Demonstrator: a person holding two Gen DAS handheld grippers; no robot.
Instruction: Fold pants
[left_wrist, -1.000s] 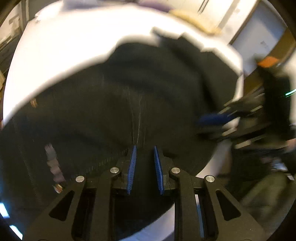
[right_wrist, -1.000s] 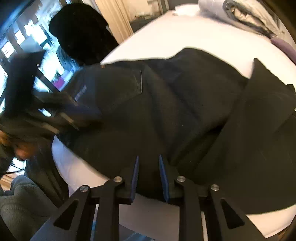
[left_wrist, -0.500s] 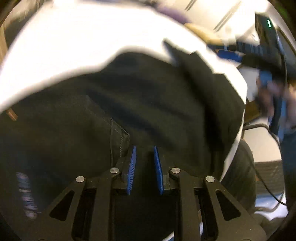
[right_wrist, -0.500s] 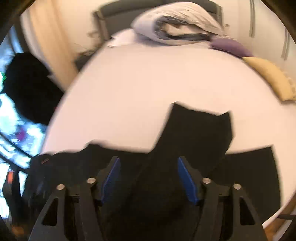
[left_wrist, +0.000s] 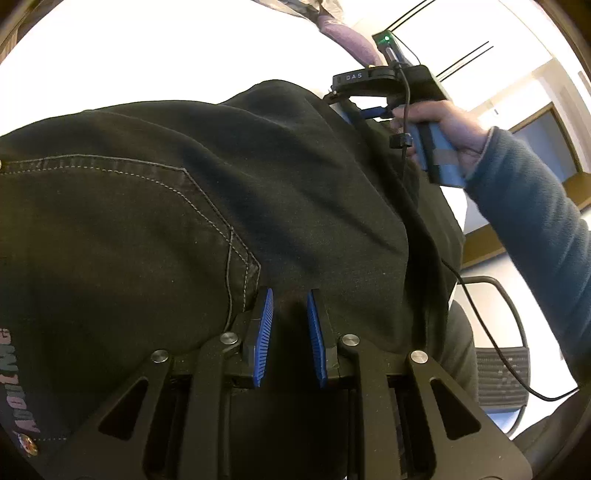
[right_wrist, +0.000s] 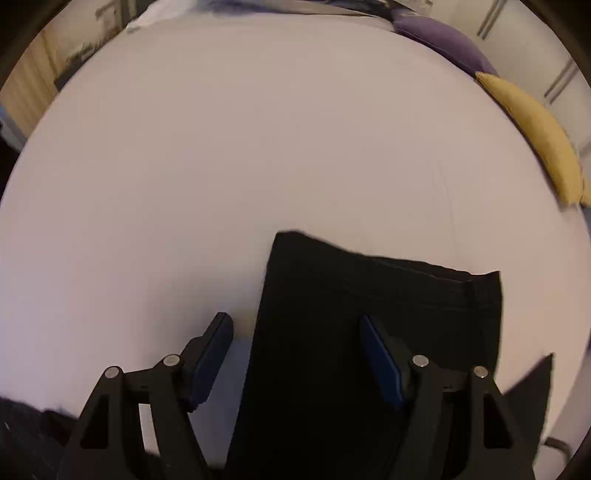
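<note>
Black pants (left_wrist: 207, 206) lie on a white bed (left_wrist: 155, 55), seat side up with a stitched back pocket (left_wrist: 122, 221) showing. My left gripper (left_wrist: 290, 321) is shut on a fold of the pants near the pocket's corner. In the right wrist view a pant leg (right_wrist: 369, 332) lies folded on the bed, its hem pointing away. My right gripper (right_wrist: 295, 343) is open, with its jaws either side of that leg's left edge. The right gripper also shows in the left wrist view (left_wrist: 373, 92), held by a hand over the far part of the pants.
A purple pillow (right_wrist: 443, 37) and a yellow pillow (right_wrist: 535, 133) lie at the bed's far right edge (right_wrist: 576, 229). A chair (left_wrist: 498, 369) stands beside the bed at the right of the left wrist view.
My right gripper opened and moved over to the folded leg, close above its hem end. My left gripper stayed shut on the pants near the pocket.
</note>
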